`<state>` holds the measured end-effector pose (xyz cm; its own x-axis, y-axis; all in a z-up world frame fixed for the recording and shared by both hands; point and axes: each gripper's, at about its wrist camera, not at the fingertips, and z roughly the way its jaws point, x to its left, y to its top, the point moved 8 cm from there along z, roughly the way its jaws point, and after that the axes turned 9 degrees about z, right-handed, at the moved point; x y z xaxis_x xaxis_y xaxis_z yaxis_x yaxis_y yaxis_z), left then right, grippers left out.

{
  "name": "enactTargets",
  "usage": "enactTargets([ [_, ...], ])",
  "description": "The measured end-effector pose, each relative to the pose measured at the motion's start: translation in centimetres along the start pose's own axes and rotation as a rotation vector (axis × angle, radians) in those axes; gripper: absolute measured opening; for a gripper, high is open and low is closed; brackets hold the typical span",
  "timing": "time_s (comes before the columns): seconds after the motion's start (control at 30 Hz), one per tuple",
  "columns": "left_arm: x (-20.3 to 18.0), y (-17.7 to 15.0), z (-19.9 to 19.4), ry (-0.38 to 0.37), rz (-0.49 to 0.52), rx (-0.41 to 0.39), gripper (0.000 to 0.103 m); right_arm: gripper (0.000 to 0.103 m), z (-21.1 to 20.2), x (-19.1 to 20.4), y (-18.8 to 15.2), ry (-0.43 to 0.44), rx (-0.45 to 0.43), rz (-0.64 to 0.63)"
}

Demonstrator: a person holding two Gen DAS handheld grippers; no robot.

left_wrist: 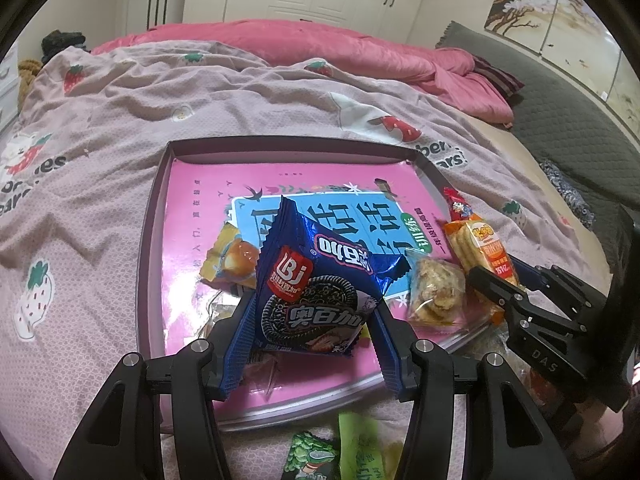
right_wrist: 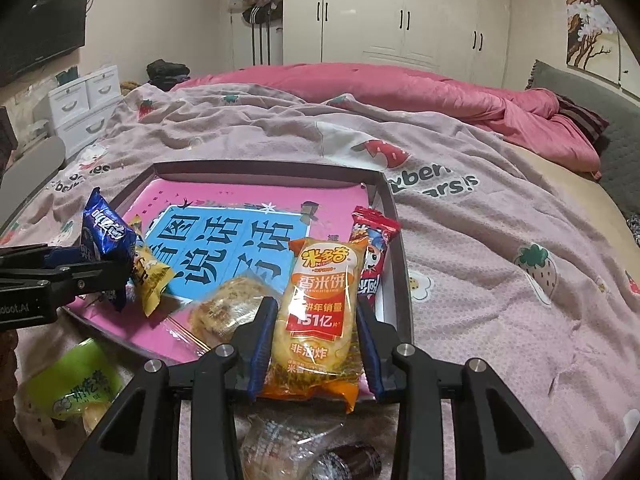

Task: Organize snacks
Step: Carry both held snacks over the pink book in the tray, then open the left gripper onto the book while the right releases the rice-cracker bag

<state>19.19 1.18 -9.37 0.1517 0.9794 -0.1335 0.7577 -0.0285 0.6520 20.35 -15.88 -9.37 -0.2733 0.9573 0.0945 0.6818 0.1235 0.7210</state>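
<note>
Left gripper [left_wrist: 312, 332] clamps the light, crinkly cookie packet [left_wrist: 316, 280]; right gripper [right_wrist: 316, 344] pinches the brittle rice-cracker pack [right_wrist: 320, 308] mid-body, between its fingers.

I see my right gripper [right_wrist: 316, 332] closed on an orange rice cracker pack [right_wrist: 318, 312], held upright over the near edge of the shallow tray [right_wrist: 400, 256] on the bed. A red snack packet [right_wrist: 372, 256] lies just behind it. At far left my left gripper [right_wrist: 100, 276] clamps a blue cookie packet [right_wrist: 106, 236], with a yellow packet [right_wrist: 150, 280] touching it.
</note>
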Motion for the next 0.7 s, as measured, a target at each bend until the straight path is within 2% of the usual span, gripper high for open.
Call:
enactTargets([
  [0.43,0.0,-0.2,-0.2,-0.004,0.001,0.008,0.057,0.041,-2.1,-0.1,-0.7,0.025,0.023,-0.011],
  [0.7,-0.1,-0.2,-0.1,-0.001,0.005,0.010,0.057,0.041,-1.0,0.1,-0.4,0.031,0.020,-0.011],
])
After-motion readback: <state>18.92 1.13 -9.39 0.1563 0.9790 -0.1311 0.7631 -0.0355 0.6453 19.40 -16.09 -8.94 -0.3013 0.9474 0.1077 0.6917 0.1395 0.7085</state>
